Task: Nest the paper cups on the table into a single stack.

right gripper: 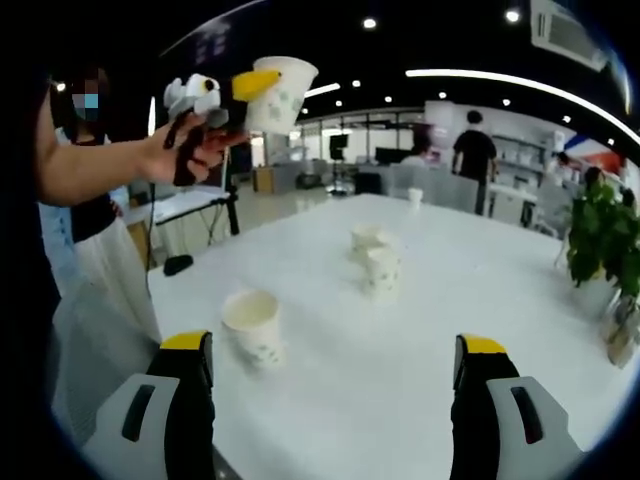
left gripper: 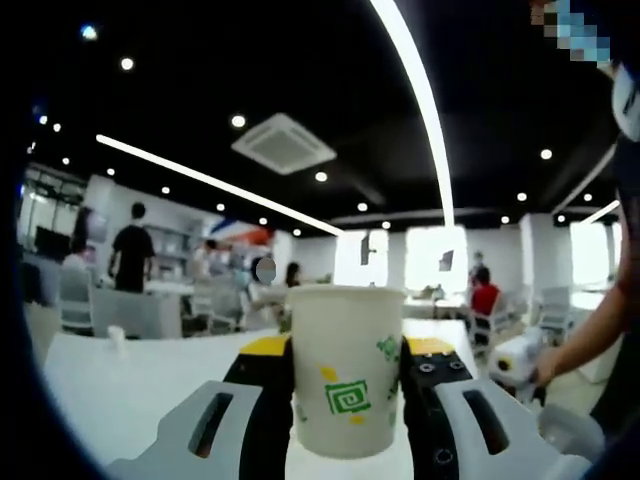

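Left gripper view looks along its own jaws, which clamp a white paper cup [left gripper: 346, 370] between the yellow-tipped fingers; the left gripper [left gripper: 346, 385] grasps it by both sides, upright, its green square-spiral print facing the camera. Beyond the cup lies the white table [left gripper: 130, 385], with one small cup [left gripper: 117, 340] standing far off near its left edge. At the right edge of this view a person's hand [left gripper: 545, 365] holds the handle of the right gripper.

Right gripper view shows the right gripper [right gripper: 330, 375] released, its two jaws spread wide with nothing between them, hovering over the near end of the white table [right gripper: 480, 300]. Up at the left, a hand [right gripper: 185, 145] holds the left gripper [right gripper: 262, 92] raised well above the table, with the held cup [right gripper: 283, 92] tilted in its yellow tips. On the tabletop, a single paper cup [right gripper: 253, 325] stands upright and open, just ahead of the right gripper's left jaw. Farther off, near the middle, two more cups [right gripper: 375, 258] stand close together, one just behind the other; I cannot tell whether they touch. Another small cup [right gripper: 415, 196] stands at the far end. A potted plant [right gripper: 600, 245] sits at the table's right edge.
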